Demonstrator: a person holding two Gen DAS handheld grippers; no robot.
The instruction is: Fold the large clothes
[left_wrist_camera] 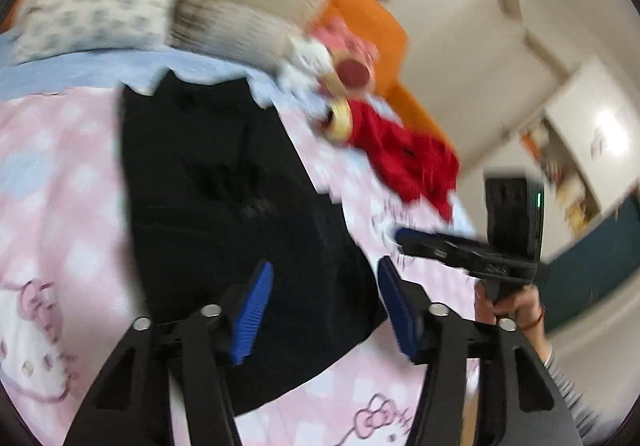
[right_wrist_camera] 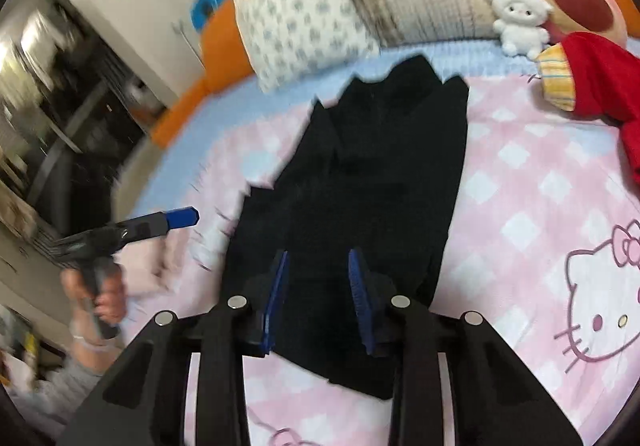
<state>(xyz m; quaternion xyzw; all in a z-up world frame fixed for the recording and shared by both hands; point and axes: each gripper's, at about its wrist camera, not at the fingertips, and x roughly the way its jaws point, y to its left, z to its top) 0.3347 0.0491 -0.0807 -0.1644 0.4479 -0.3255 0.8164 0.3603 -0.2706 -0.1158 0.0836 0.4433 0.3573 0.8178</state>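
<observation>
A black garment (left_wrist_camera: 224,214) lies flat and lengthwise on the pink Hello Kitty bedspread (left_wrist_camera: 60,186); it also shows in the right wrist view (right_wrist_camera: 376,182). My left gripper (left_wrist_camera: 326,286) is open and empty, above the garment's near end. My right gripper (right_wrist_camera: 318,270) is open and empty, also above the near end. The right gripper also shows in the left wrist view (left_wrist_camera: 404,236), to the right of the garment. The left gripper also shows in the right wrist view (right_wrist_camera: 188,217), to the left of the garment. Both views are motion-blurred.
A red garment (left_wrist_camera: 404,154) lies at the bed's far right, also in the right wrist view (right_wrist_camera: 604,86). Pillows (right_wrist_camera: 296,14) and plush toys (right_wrist_camera: 520,16) line the orange headboard (left_wrist_camera: 368,18). Shelves (right_wrist_camera: 44,94) stand left of the bed.
</observation>
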